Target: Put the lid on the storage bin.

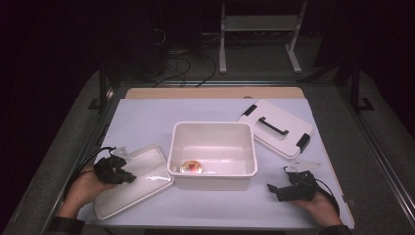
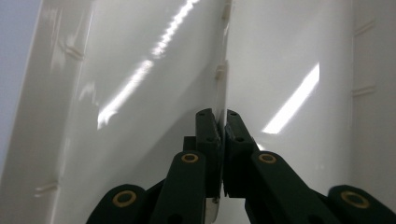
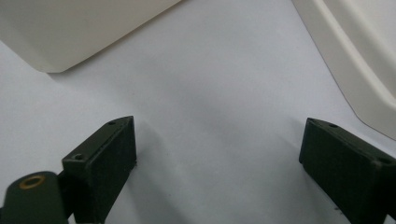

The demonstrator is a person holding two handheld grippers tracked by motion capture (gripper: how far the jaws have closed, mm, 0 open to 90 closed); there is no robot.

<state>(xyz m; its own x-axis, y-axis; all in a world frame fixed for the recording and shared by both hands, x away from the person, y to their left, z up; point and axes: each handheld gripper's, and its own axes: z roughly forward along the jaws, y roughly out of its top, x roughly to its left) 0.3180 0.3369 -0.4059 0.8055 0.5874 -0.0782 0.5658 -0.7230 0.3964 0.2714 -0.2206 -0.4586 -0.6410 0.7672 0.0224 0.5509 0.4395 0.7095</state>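
Glossy white, flat lid [image 1: 134, 183] lying lower left of frame, its edge pinched between left gripper [image 2: 222, 122] jaws. Right gripper [image 3: 217, 154] lower right, jaws wide, holding nothing.

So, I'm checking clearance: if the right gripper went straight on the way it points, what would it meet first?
Probably the white bin: the right gripper, jaws open over bare table, points toward its near corner, though depth is unclear.

We cannot tell what the small reddish item [image 1: 192, 167] in the white bin [image 1: 213, 131] is; glare blurs it.
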